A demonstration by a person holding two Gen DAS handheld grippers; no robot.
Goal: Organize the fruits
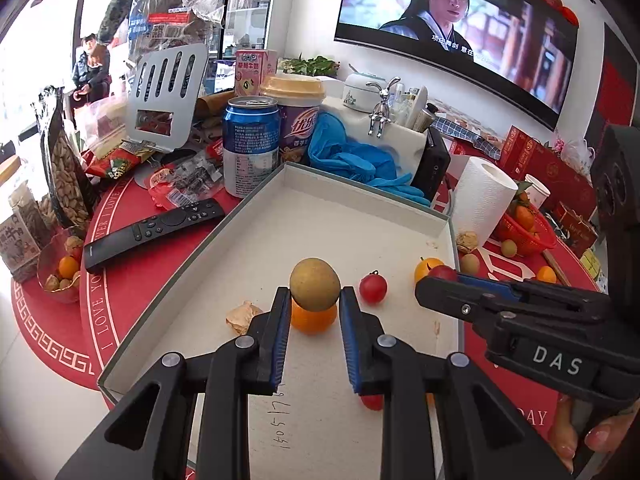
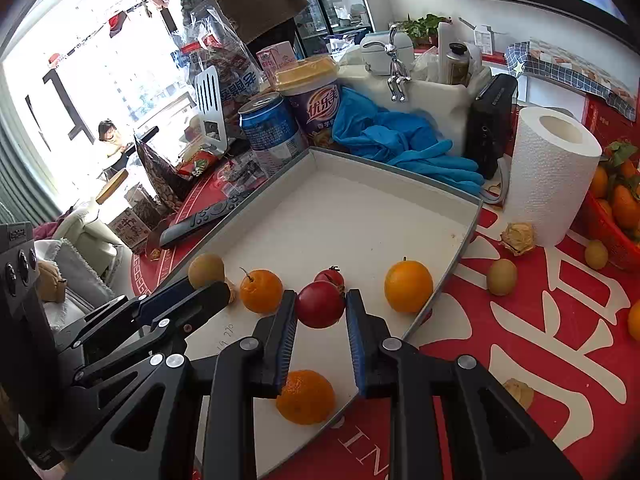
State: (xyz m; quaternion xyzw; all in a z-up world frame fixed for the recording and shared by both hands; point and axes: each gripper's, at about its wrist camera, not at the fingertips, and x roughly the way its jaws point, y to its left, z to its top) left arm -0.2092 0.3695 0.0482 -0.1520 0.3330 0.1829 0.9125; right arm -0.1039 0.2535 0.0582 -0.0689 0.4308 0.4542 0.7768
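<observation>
My left gripper (image 1: pixel 315 294) is shut on a round tan fruit (image 1: pixel 315 284) and holds it above the white tray (image 1: pixel 344 216), over a small orange (image 1: pixel 314 320). My right gripper (image 2: pixel 321 304) is shut on a red cherry tomato (image 2: pixel 320 305) above the tray; it also shows in the left wrist view (image 1: pixel 440 276). In the tray lie a second cherry tomato (image 1: pixel 373 288), oranges (image 2: pixel 408 286) (image 2: pixel 261 290) (image 2: pixel 306 396) and a papery husk (image 1: pixel 242 316). The left gripper with its tan fruit (image 2: pixel 206 270) shows at the left of the right wrist view.
Around the tray on the red cloth: a remote (image 1: pixel 152 232), a blue can (image 1: pixel 250 144), a purple cup (image 1: pixel 298 120), blue gloves (image 2: pixel 400 140), a paper towel roll (image 2: pixel 550 172), a red basket of oranges (image 2: pixel 616 204), loose tan fruits (image 2: pixel 501 277) and husks (image 2: pixel 517 238).
</observation>
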